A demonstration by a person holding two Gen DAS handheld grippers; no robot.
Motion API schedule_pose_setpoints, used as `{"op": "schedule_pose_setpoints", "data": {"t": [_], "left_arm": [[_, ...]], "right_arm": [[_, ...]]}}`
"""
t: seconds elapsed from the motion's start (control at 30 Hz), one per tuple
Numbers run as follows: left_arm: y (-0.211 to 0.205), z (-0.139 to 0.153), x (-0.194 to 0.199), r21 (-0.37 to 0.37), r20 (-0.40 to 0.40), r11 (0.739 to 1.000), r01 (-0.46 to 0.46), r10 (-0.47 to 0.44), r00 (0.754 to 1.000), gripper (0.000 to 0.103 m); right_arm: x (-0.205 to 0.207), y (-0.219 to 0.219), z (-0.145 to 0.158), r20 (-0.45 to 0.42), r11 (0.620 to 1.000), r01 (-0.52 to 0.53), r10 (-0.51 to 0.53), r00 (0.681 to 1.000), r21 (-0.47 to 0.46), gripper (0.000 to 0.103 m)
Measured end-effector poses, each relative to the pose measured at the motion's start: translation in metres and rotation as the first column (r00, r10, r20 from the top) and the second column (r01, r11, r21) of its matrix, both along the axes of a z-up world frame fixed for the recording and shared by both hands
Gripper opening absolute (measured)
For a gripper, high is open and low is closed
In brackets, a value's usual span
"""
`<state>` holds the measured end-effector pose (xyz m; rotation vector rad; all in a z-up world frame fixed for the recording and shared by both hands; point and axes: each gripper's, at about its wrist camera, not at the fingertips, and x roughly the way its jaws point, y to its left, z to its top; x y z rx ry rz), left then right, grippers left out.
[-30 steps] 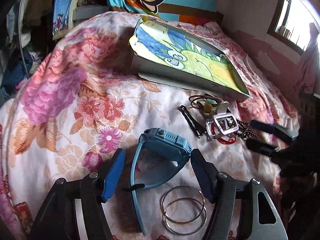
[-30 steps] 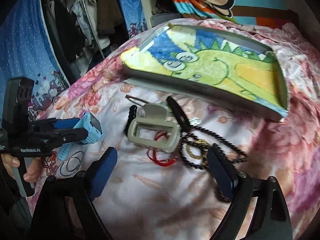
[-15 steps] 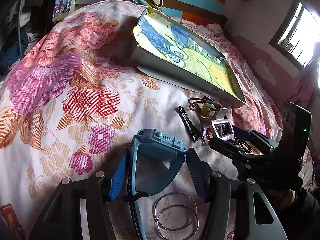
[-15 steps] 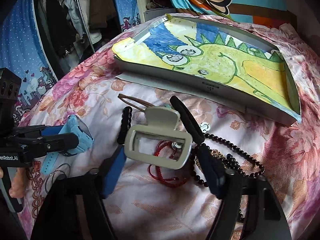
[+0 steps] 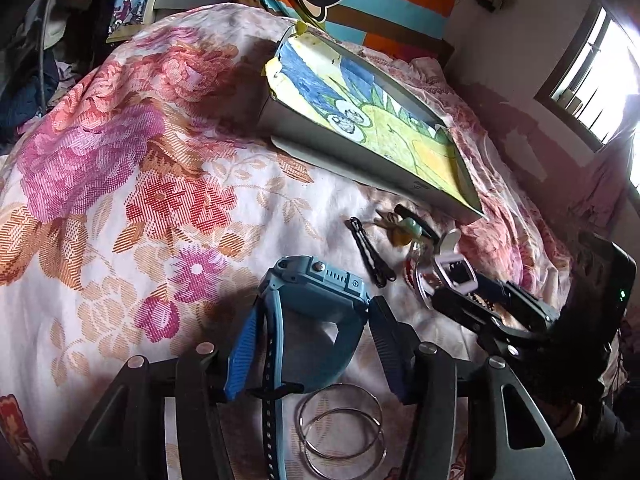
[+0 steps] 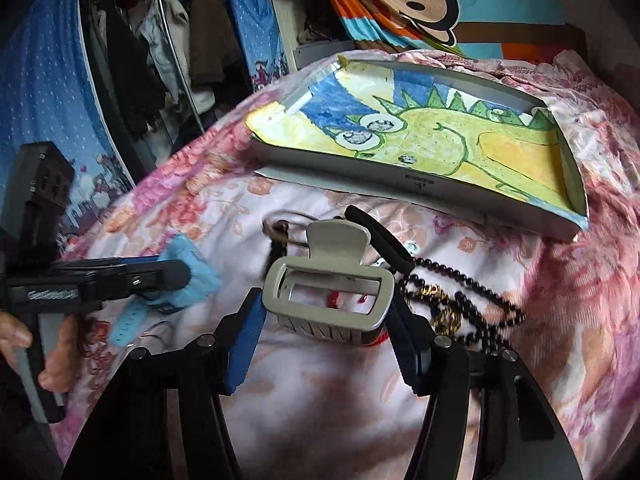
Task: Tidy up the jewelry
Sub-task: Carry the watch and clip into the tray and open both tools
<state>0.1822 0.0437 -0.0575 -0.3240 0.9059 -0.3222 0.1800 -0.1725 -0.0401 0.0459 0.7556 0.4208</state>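
My left gripper (image 5: 316, 344) is shut on a blue smartwatch (image 5: 316, 292), its strap hanging down between the fingers. Two silver hoop bangles (image 5: 340, 428) lie on the floral bedspread below it. My right gripper (image 6: 324, 340) is shut on a grey hair claw clip (image 6: 328, 292), which also shows in the left wrist view (image 5: 452, 268). A black bead necklace (image 6: 460, 300), a black hair tie (image 6: 380, 240), a red cord and a black hair clip (image 5: 370, 254) lie around it. A grey tray lined with a dinosaur drawing (image 6: 420, 148) sits behind.
A monkey-print striped pillow (image 6: 440, 0) lies at the head of the bed. Hanging clothes and a blue curtain (image 6: 40, 120) stand to the left. A window (image 5: 592, 72) is on the right wall. The bedspread (image 5: 120, 200) extends left of the jewelry.
Both grippers closed: the left onto the blue watch, the right onto the grey claw clip. Both cameras moved closer to the items, and the right gripper advanced toward the pile.
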Motion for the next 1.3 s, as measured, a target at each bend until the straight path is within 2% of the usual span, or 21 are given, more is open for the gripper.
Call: {"op": "schedule_pose_setpoints", "data": {"t": [0.07,0.1,0.23,0.3,0.5,0.6,0.83,1.0,1.13,1.3], "left_arm": [[-0.001,0.004,-0.003,-0.002,0.023,1.000,-0.001,0.001,1.000,0.015],[-0.001,0.005,-0.003,-0.009,0.029,1.000,0.014,-0.013,0.999,0.013],[-0.008,-0.005,0.002,0.027,-0.009,0.999,0.028,-0.027,1.000,0.013],[-0.009,-0.009,0.005,0.020,-0.038,0.999,0.037,-0.036,0.999,0.013],[-0.013,-0.012,0.006,0.022,-0.050,0.999,0.042,-0.041,0.998,0.010],[-0.018,-0.008,0.002,0.018,-0.020,0.998,0.058,-0.058,0.998,0.008],[-0.030,0.007,-0.014,0.066,0.056,0.995,0.074,-0.078,0.995,0.005],[-0.027,0.020,-0.022,0.023,0.114,0.999,0.047,-0.050,0.992,0.005],[-0.024,0.034,-0.009,0.007,0.139,1.000,-0.003,0.002,0.990,0.005],[-0.038,0.054,0.035,0.012,0.187,0.998,-0.056,0.053,0.981,0.005]], "right_arm": [[-0.006,-0.005,0.002,0.011,1.000,0.005,-0.005,1.000,0.029,0.055],[-0.008,-0.008,0.003,0.012,0.999,0.009,-0.009,1.000,0.037,0.055],[-0.009,-0.012,0.000,0.006,0.999,0.019,-0.019,1.000,0.047,0.055],[-0.010,-0.014,-0.001,0.011,0.998,0.024,-0.024,1.000,0.053,0.055],[-0.014,-0.015,-0.001,0.029,0.998,0.026,-0.027,0.999,0.055,0.055],[-0.021,-0.014,0.003,0.067,0.998,0.020,-0.023,0.997,0.058,0.055],[-0.032,-0.015,0.012,0.138,0.997,-0.003,-0.008,0.990,0.074,0.055],[-0.031,-0.027,0.016,0.152,0.992,0.021,-0.040,0.988,0.123,0.055],[-0.012,-0.037,0.018,0.168,0.991,0.057,-0.076,0.983,0.117,0.055],[0.039,-0.056,0.032,0.199,0.984,0.135,-0.155,0.968,0.114,0.055]]}}
